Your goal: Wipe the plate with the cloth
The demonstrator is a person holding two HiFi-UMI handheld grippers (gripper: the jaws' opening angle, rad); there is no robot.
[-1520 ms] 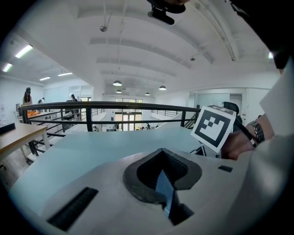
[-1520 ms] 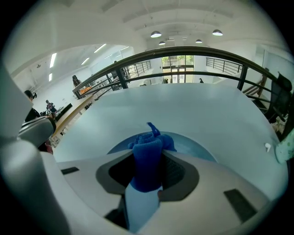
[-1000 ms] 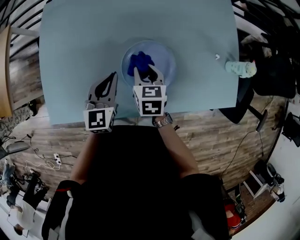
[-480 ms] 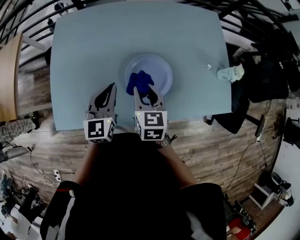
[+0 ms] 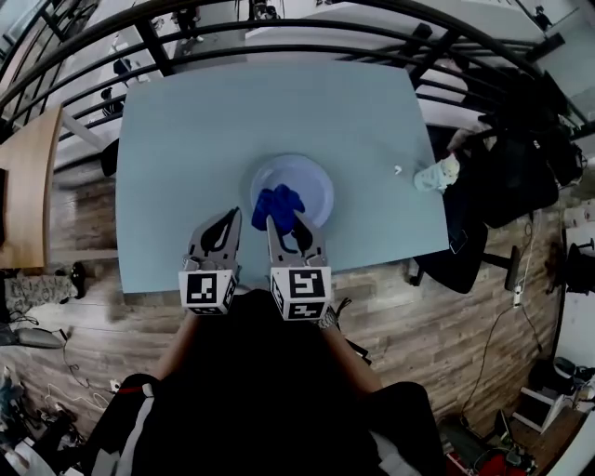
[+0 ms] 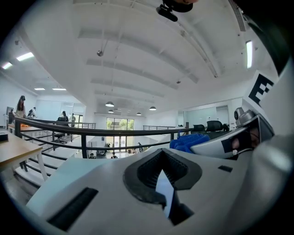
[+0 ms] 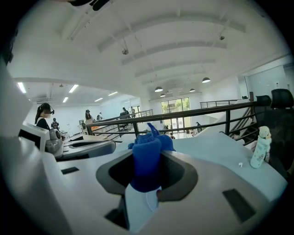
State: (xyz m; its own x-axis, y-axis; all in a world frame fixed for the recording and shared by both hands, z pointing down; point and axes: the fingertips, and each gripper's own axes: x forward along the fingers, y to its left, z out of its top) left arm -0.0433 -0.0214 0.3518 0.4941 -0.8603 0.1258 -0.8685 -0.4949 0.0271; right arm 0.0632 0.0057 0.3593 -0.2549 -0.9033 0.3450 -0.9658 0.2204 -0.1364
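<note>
A pale blue plate [image 5: 307, 181] lies on the light blue table [image 5: 186, 139], near its front edge. A crumpled blue cloth [image 5: 277, 204] rests over the plate's near left rim. My right gripper [image 5: 283, 221] is shut on the blue cloth [image 7: 147, 158], which bulges out between its jaws. My left gripper [image 5: 227, 223] is shut with nothing in it, over the table just left of the plate. In the left gripper view the cloth [image 6: 189, 141] shows to the right, with the right gripper's body beneath it.
A small pale figurine-like bottle [image 5: 435, 175] stands near the table's right edge, beside a tiny white bit [image 5: 398, 170]. Dark railings [image 5: 279, 28] run behind the table. A black chair [image 5: 507, 158] sits at the right, wooden floor below.
The head view has pulled back, so table and plate look smaller. Both grippers have drawn slightly toward the table's front edge; the cloth has come to the plate's near left rim.
</note>
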